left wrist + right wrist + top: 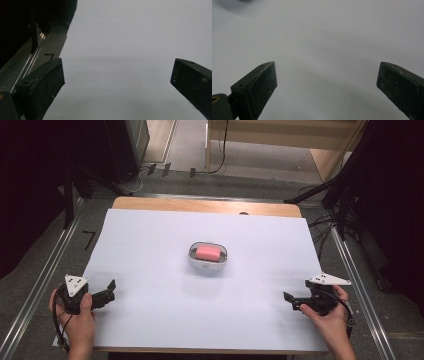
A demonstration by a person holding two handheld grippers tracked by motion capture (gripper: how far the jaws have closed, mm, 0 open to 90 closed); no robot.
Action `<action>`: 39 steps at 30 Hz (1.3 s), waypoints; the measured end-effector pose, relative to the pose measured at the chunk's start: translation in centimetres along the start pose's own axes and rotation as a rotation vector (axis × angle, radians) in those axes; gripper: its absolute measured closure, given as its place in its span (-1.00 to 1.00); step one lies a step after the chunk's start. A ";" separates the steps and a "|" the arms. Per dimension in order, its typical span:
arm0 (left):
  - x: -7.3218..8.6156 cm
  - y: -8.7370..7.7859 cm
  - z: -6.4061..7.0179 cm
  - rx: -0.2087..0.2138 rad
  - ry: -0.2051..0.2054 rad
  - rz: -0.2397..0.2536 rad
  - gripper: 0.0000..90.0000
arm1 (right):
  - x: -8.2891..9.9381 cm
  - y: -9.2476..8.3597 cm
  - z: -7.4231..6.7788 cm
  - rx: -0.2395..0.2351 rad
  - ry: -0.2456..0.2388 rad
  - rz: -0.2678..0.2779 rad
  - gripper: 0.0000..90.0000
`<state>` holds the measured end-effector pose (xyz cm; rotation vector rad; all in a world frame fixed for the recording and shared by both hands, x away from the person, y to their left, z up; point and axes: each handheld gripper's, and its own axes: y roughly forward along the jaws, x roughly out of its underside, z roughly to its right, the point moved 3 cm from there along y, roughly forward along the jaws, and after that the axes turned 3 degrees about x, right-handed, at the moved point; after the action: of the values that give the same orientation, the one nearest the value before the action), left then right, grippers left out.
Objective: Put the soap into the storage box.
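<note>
**Soap in bowl lies mid-desk, between two released tools**

High view: one white bowl (208, 259) is seen at the middle of the desk (150, 320), with one pink soap (207, 252) lying inside it, its long axis running across the picture. The left tool (111, 290) is held at the near left, the right tool (289, 302) at the near right; both are well apart from the bowl, which lies ahead and inward of each. Neither is judged clearly nearer. Two tools, two hands, one bowl and one soap are counted.

Left gripper view: the jaws are spread wide over bare white sheet, with nothing between them; a floor rail (32, 62) is seen at the left.

Right gripper view: the jaws are likewise spread, released, with nothing held.
</note>
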<state>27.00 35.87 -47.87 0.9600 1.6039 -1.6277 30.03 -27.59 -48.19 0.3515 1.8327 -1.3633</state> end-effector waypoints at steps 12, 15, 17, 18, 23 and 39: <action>0.0 -0.1 0.1 -0.001 0.008 0.002 -1.00 | 2.4 -1.9 2.0 0.037 0.045 0.015 -0.92; 0.0 -0.1 0.1 -0.003 0.009 0.001 -1.00 | 3.1 -2.4 2.5 0.046 0.064 0.020 -0.90; 0.0 -0.1 0.1 -0.004 0.009 0.001 -1.00 | 3.3 -2.6 2.7 0.052 0.070 0.025 -0.90; 0.0 -0.1 0.1 -0.003 0.008 0.002 -1.00 | 3.7 -2.9 3.1 0.060 0.088 0.034 -0.90; 0.0 -0.1 0.1 -0.003 0.006 0.001 -1.00 | 4.7 -3.5 3.8 0.076 0.121 0.065 -0.88; 0.0 0.0 0.0 -0.002 -0.004 -0.002 -1.00 | 6.3 -4.0 3.5 0.150 0.170 0.156 -0.82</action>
<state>27.01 35.89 -47.87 0.9543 1.6041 -1.6285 24.98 -33.67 -50.46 0.6931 1.8004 -1.4005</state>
